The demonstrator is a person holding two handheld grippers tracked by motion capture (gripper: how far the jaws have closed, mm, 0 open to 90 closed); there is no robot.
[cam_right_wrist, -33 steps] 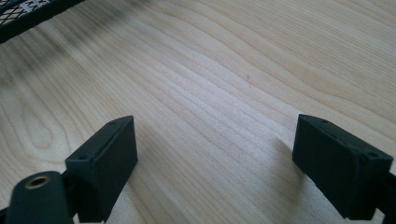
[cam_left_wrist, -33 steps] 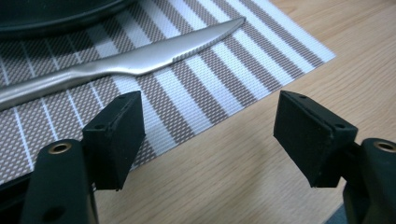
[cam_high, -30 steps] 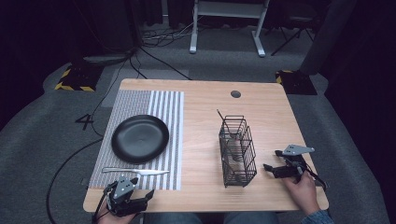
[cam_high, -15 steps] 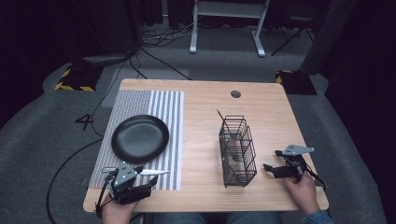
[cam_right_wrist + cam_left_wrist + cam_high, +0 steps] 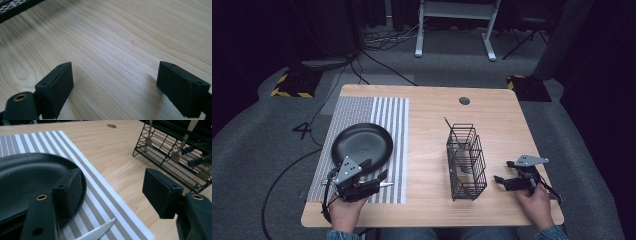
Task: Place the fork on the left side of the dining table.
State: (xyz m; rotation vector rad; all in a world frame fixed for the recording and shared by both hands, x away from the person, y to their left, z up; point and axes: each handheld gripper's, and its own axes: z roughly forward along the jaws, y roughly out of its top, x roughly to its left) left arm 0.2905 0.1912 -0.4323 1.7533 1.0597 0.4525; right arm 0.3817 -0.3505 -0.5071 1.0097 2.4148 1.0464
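Note:
A black plate (image 5: 362, 144) lies on the striped placemat (image 5: 389, 112) at the left. Just in front of it lies a silver knife (image 5: 385, 184) with a serrated tip (image 5: 97, 232). My left gripper (image 5: 374, 171) hovers above the knife at the plate's near rim. It is open, its jaws have just been closing slightly, and nothing is between them (image 5: 112, 192). A black wire basket (image 5: 466, 160) with cutlery stands mid-table. Beside the basket on the right, my right gripper (image 5: 504, 171) stands open low over bare wood (image 5: 117, 85).
The basket (image 5: 175, 152) sits to the right of the left gripper, past the placemat's edge (image 5: 120, 205). A round cable hole (image 5: 464, 100) is at the table's back. The wooden table's front edge (image 5: 427, 220) is close to both hands.
My left gripper has risen from the table's front edge and moved forward over the knife to the plate's near rim. The right gripper has stayed still.

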